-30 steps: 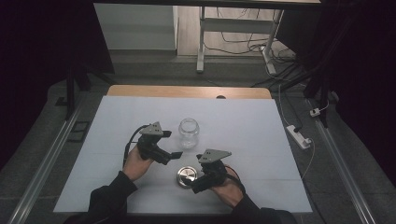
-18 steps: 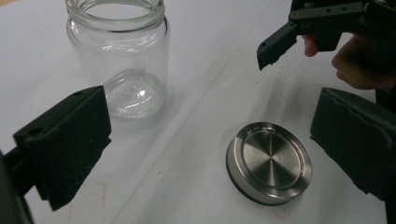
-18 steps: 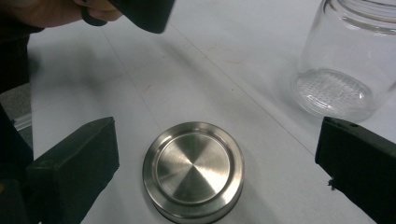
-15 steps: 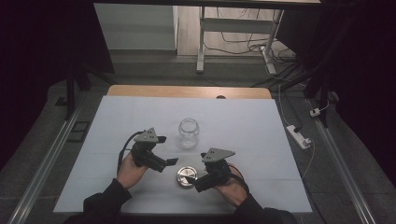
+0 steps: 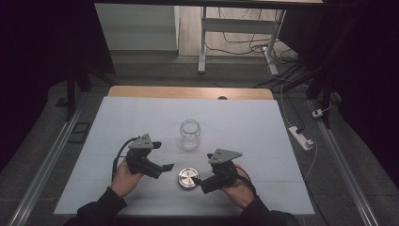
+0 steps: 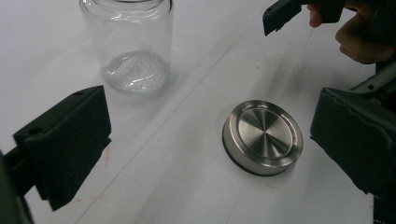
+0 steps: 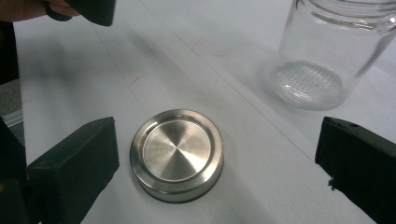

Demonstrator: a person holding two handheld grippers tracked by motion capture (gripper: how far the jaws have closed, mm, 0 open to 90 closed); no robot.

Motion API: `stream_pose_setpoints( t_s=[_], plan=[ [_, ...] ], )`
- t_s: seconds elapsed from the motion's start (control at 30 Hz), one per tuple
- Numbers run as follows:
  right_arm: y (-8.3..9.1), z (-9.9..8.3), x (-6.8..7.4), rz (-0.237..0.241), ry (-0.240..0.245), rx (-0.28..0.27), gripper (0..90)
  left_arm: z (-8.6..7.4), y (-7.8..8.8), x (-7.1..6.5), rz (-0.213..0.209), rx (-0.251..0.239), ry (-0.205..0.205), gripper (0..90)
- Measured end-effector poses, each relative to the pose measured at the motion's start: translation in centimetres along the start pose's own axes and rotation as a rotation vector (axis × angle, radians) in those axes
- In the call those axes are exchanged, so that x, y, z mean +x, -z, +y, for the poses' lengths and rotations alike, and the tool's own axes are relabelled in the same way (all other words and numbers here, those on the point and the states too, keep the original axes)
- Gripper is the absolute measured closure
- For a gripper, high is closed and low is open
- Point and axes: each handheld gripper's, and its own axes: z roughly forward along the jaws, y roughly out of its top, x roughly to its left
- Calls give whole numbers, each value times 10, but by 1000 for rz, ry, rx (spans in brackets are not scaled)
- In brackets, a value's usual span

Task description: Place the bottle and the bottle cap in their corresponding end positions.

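A clear glass jar (image 5: 190, 134) stands upright and uncapped mid-table, with nothing visible inside it. A round brushed-steel lid (image 5: 187, 178) lies flat on the white tabletop in front of it. My left gripper (image 5: 162, 156) sits just left of the lid, open, jaws pointing right. In the left gripper view the lid (image 6: 262, 136) lies between the wide-spread jaws, nearer the right one, and the jar (image 6: 135, 46) is beyond. My right gripper (image 5: 202, 183) is open at the lid's right edge. Its own view has the lid (image 7: 177, 154) between the jaws and the jar (image 7: 327, 60) farther off.
The white table surface (image 5: 263, 127) extends around the objects, with a wooden strip (image 5: 188, 92) along the far edge. A white power strip (image 5: 301, 137) lies on the floor to the right. Metal rails run along both sides of the table.
My left gripper has drawn back from beside the jar toward the front edge and now sits next to the lid. The right gripper has barely moved.
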Motion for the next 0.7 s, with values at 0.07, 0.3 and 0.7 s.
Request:
stream_pose_setpoints(
  t_s=[0.07, 0.3, 0.7],
  plan=[
    [1, 0, -1, -3, -2, 0, 0, -2, 3, 0, 0, -3, 7, 0],
    [7, -3, -3, -16, 1, 5, 0, -10, 15, -1, 2, -17, 35, 0],
    [21, -6, -5, -43, 1, 6, 0, -26, 33, -4, 9, -16, 65, 0]
  ],
)
